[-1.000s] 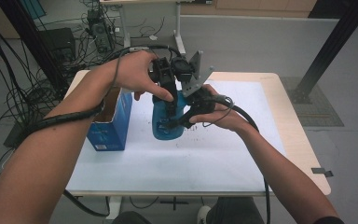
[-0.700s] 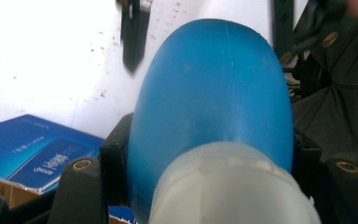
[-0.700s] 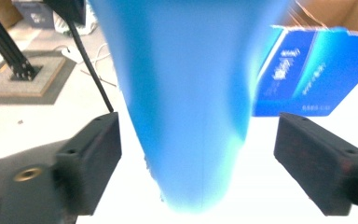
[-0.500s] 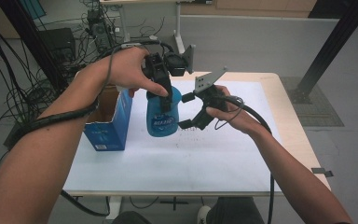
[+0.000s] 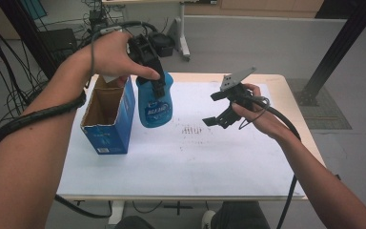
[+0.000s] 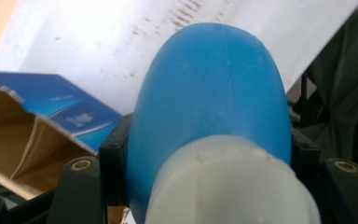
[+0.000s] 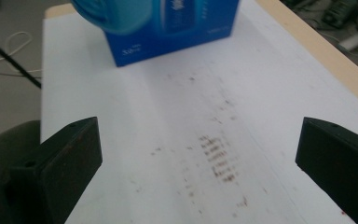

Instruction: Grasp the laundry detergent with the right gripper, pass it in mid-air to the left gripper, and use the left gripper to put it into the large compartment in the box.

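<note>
The blue bottle (image 5: pixel 155 102) hangs in the air over the white table cover (image 5: pixel 209 157), just beside the open blue carton (image 5: pixel 108 114), which stands on the cover at the left. The left gripper (image 5: pixel 152 71) pinches the bottle at its neck: in the left gripper view the two black jaws press against either side of the blue shoulder (image 6: pixel 214 93), directly below the white cap (image 6: pixel 233 186), and the bottle body points away from the camera toward the table. In the high view the left hand (image 5: pixel 116 55) wraps over the gripper from above, with the forearm reaching in from the lower left and raised well above the table. The right gripper (image 5: pixel 219 107) is well apart from the bottle, to its right over the middle of the cover. Its jaws stand spread wide with nothing between them; they have just been opening. In the right gripper view the two jaws frame a patch of brown marks (image 7: pixel 219 161) on the cover, with the bottle and carton farther off at the top edge. The right hand (image 5: pixel 255 112) grips its tool from the right, forearm entering from the lower right.
</note>
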{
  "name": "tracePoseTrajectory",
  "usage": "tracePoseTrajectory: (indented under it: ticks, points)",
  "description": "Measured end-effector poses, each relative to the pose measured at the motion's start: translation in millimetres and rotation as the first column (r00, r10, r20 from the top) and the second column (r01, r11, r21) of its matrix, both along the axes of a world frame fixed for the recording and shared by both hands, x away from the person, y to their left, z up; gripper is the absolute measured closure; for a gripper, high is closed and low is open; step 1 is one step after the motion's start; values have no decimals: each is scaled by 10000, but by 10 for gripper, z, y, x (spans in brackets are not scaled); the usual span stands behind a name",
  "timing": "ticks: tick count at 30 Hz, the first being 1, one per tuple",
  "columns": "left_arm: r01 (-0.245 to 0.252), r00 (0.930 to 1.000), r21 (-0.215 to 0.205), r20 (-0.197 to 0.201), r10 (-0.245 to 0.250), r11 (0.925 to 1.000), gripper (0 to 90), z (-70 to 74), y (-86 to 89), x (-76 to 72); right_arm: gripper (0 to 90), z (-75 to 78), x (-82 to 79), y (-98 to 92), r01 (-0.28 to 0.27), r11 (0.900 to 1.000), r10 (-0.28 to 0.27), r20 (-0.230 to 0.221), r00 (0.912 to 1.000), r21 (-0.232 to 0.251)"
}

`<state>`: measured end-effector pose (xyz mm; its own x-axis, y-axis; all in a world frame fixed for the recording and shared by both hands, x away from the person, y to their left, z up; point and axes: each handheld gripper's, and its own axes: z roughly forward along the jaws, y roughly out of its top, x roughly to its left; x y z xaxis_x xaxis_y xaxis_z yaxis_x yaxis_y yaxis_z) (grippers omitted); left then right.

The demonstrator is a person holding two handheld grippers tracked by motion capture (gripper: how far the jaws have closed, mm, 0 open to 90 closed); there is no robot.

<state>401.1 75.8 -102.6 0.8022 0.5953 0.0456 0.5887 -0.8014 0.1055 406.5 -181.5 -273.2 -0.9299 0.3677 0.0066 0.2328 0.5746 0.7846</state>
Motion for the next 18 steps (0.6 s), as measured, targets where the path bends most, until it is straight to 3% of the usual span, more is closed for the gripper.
tracePoseTrajectory:
  ticks: [5,8,12,14,18]
  points:
    - [-1089,9940,-10,96,1089,9940,369,204,169,45,3,15,-10,-200,911,9955,-914,-87,9958,-250]
    - [-1935,9809,5,186,1935,9811,369,326,269,72,3,26,-7,-321,1480,9887,-1487,-277,9885,-249]
    - [-3070,9514,5,268,3069,9517,368,505,432,116,3,45,-16,-478,1825,9825,-1839,-370,9822,-382]
    - [-3577,9334,-110,277,3579,9338,368,581,516,141,3,56,-12,-544,2017,9779,-2043,-471,9778,-546]
    - [-4524,8912,-364,195,4532,8911,369,697,681,186,3,98,-16,-650,2456,9659,-2498,-464,9672,-815]
